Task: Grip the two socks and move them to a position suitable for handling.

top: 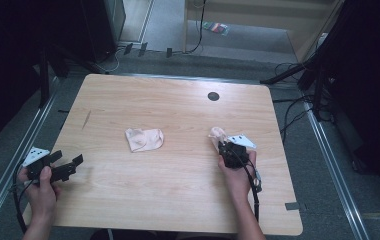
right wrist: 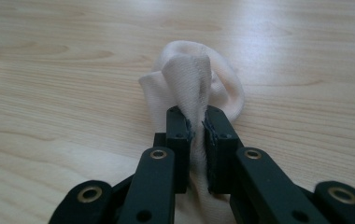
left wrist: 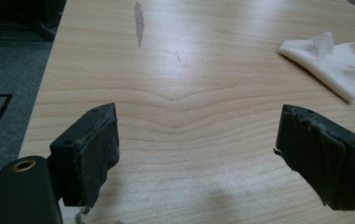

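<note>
While the left gripper point(top: 70, 167) stood spread, the right gripper point(right wrist: 197, 126) pinched the soft, limp sock point(right wrist: 199, 86) by a bunched fold.

A light wooden table point(top: 178, 190) bears two pale socks: one point(top: 144, 139) mid-table, another point(top: 217, 134) to its right

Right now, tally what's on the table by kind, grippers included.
Cream socks: 2, one lying flat mid-table, one pinched in the right gripper
Grippers: 2, left gripper open, right gripper shut
Total: 4
</note>
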{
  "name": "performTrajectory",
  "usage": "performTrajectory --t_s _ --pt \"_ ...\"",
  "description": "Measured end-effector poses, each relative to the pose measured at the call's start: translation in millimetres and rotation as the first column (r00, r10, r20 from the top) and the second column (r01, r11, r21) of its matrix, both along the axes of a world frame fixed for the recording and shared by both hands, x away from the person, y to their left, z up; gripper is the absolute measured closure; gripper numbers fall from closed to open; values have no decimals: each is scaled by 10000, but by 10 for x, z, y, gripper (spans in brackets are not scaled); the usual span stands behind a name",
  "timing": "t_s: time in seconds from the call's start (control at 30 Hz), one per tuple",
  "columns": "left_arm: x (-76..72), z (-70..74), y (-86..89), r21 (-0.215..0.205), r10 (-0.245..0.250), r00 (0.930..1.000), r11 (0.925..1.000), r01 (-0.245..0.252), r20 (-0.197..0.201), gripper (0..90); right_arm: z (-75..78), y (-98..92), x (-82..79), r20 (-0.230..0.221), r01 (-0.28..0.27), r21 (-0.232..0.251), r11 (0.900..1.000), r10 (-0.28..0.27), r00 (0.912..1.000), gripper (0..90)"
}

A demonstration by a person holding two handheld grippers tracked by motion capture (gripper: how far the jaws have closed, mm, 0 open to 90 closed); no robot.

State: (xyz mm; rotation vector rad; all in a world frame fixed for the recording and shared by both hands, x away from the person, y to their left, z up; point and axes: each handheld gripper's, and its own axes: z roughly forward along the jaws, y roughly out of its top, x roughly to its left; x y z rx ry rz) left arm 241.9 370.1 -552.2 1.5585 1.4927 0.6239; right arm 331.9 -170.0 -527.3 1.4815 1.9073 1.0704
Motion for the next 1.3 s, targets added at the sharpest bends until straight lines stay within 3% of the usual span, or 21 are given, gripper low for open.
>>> performTrajectory --t_s 0.03,0.07,0.33,0.37,0.63,0.93,1.13,1.2,1.27,1.3 --pt "-5 1 3 -8 9 10000 10000 -9 34 140 0 0 0 0 0 0 10000 0 10000 823" --pt "-11 2 9 -75 22 10000 10000 -22 57 140 94 -11 -73 78 -152 322 9994 149 9999 823" --pt "-19 12 0 170 123 9999 9998 -124 89 139 402 -2 -397 438 -515 741 9959 484 9979 821" --pt "-32 26 -4 214 82 9997 9997 -87 229 138 430 9 -434 466 -550 731 9958 517 9976 822" --pt "-61 103 -26 161 105 9985 9998 -113 530 136 550 154 -651 640 -964 1016 9901 902 9939 820" --pt "-109 246 -245 84 -403 9955 9992 397 856 137 620 362 -865 892 -1498 1105 9825 1403 9861 819" --pt "-157 382 -608 92 -1284 9838 9917 1282 1255 136 527 629 -942 770 -1995 726 9772 1940 9780 817" --pt "-156 391 -844 133 -1928 9728 9812 1927 1282 131 474 706 -953 731 -2021 635 9773 1974 9776 817" --pt "-158 397 -1011 -180 -2527 9589 9662 2571 1291 129 416 778 -962 657 -2053 634 9766 2012 9773 816" --pt "-158 397 -1011 -180 -2527 9589 9662 2571 1291 120 416 778 -962 657 -2053 634 9766 2012 9773 816"
